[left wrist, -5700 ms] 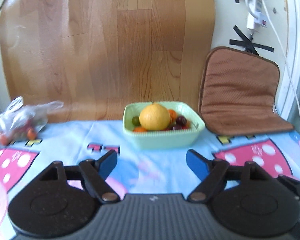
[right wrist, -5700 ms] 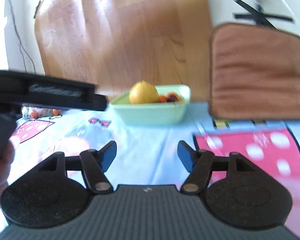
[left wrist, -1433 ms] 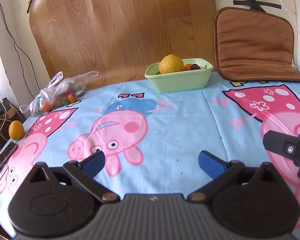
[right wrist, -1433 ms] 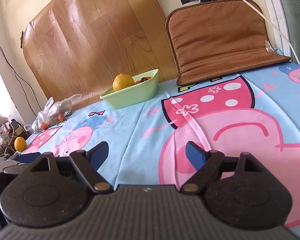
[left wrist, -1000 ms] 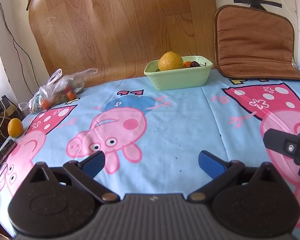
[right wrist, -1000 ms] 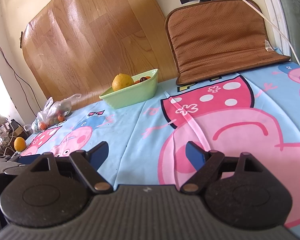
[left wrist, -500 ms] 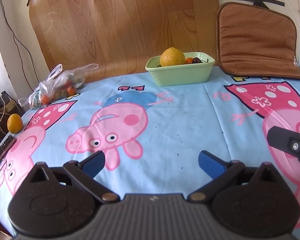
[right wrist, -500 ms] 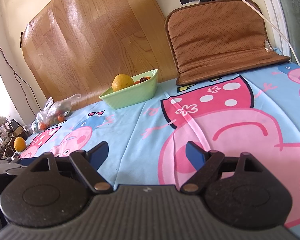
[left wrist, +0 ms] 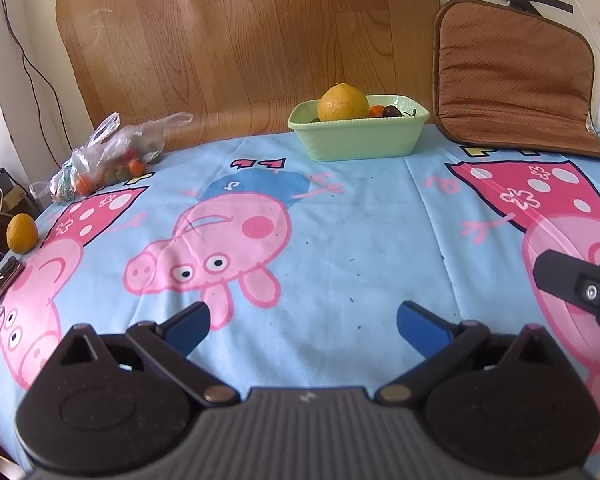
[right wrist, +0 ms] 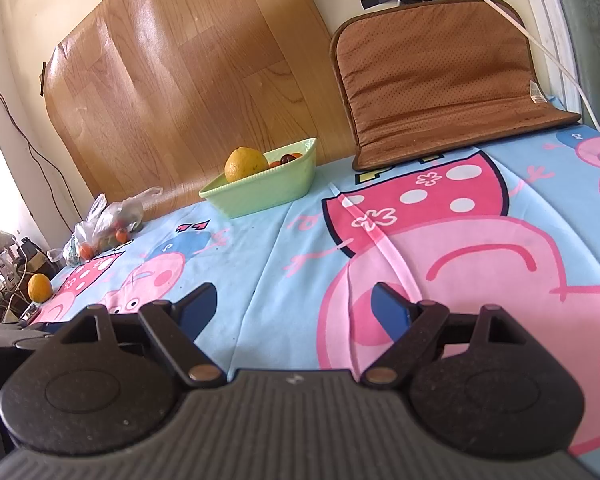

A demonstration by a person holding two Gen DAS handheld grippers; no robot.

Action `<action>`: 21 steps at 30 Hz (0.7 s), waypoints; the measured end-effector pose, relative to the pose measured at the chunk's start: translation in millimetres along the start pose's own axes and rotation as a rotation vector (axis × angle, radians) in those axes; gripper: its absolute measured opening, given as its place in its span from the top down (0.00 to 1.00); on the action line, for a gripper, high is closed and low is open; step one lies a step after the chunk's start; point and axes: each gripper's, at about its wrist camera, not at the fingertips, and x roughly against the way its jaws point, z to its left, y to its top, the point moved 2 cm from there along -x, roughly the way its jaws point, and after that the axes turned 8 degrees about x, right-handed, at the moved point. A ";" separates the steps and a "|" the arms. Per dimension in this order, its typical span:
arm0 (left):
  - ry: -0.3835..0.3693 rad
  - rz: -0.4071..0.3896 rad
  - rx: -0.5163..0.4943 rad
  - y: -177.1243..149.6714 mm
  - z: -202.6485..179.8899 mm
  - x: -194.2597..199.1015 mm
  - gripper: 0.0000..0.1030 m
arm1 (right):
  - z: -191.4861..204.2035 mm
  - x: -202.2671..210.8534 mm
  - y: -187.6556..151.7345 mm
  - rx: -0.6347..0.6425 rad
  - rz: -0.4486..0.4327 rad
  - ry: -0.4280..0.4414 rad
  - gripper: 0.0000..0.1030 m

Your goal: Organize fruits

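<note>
Both tongs, left tongs (left wrist: 302,322) and right tongs (right wrist: 294,306), gape empty over the tablecloth (left wrist: 360,240)

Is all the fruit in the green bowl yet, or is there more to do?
Partly done: the pale green rectangular bowl already holds a big yellow citrus and small fruits. Nothing is in hand; both hand-held grippers, left and right, are open and empty. Left: the loose orange fruit at the table edge and the clear plastic bag of fruit.
</note>
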 end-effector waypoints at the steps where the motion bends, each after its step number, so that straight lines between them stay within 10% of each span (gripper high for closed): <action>1: -0.002 0.002 0.001 0.1 0.0 -0.1 0.00 | 0.0 -0.2 -0.1 0.000 0.000 0.000 0.16; 21: -0.020 0.032 0.024 -0.3 0.6 -3.6 0.00 | 0.2 0.1 -0.2 0.001 0.000 -0.001 0.16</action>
